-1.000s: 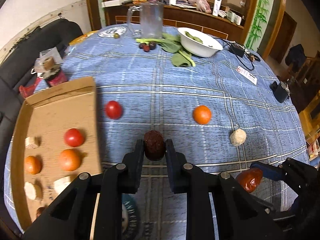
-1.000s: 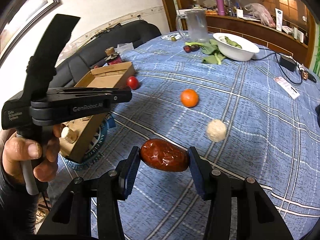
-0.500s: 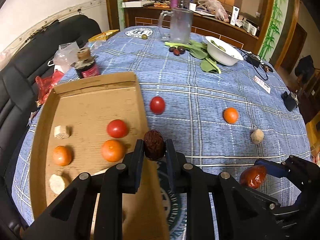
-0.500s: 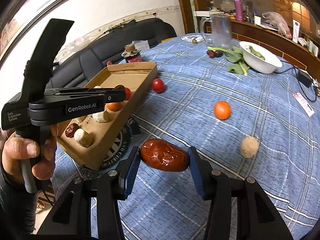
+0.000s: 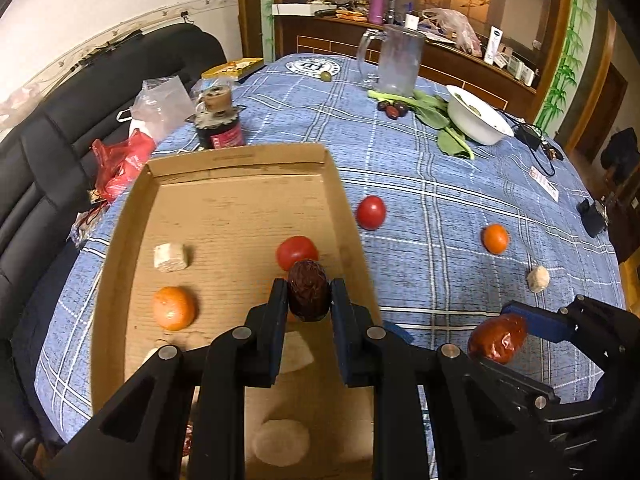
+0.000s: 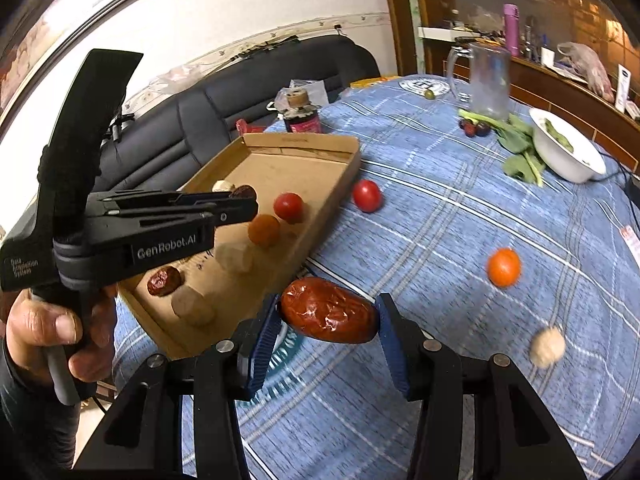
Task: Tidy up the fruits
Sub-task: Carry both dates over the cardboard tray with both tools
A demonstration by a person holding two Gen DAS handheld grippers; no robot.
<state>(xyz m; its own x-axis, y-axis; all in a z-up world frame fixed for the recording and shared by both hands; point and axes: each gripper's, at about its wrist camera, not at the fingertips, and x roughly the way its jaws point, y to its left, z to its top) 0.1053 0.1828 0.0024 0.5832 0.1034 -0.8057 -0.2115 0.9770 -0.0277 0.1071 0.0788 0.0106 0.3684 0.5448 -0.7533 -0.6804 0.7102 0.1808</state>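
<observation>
My left gripper (image 5: pixel 309 298) is shut on a dark wrinkled date (image 5: pixel 309 295), held above the right part of the cardboard tray (image 5: pixel 224 200). In the tray lie a tomato (image 5: pixel 297 252), an orange (image 5: pixel 174 307), pale lumps (image 5: pixel 170 257) and, in the right wrist view, another date (image 6: pixel 163 281). My right gripper (image 6: pixel 327 316) is shut endwise on a larger glossy red date (image 6: pixel 328 315), hanging over the blue cloth just right of the tray (image 6: pixel 344 168). Loose on the cloth are a tomato (image 5: pixel 371 212), an orange (image 5: pixel 495 238) and a pale ball (image 5: pixel 537 278).
A glass jug (image 5: pixel 394 60), a white bowl (image 5: pixel 476 120) with greens, dark fruits (image 5: pixel 394 109), a capped jar (image 5: pixel 218 124) and plastic bags (image 5: pixel 120 156) stand at the far side. Cables and a phone (image 5: pixel 594 218) lie at right. A black sofa (image 6: pixel 256 92) borders the table's left.
Both grippers have carried their dates leftwards: the left one now hangs over the tray instead of the cloth, and the right one has drawn up to the tray's near corner.
</observation>
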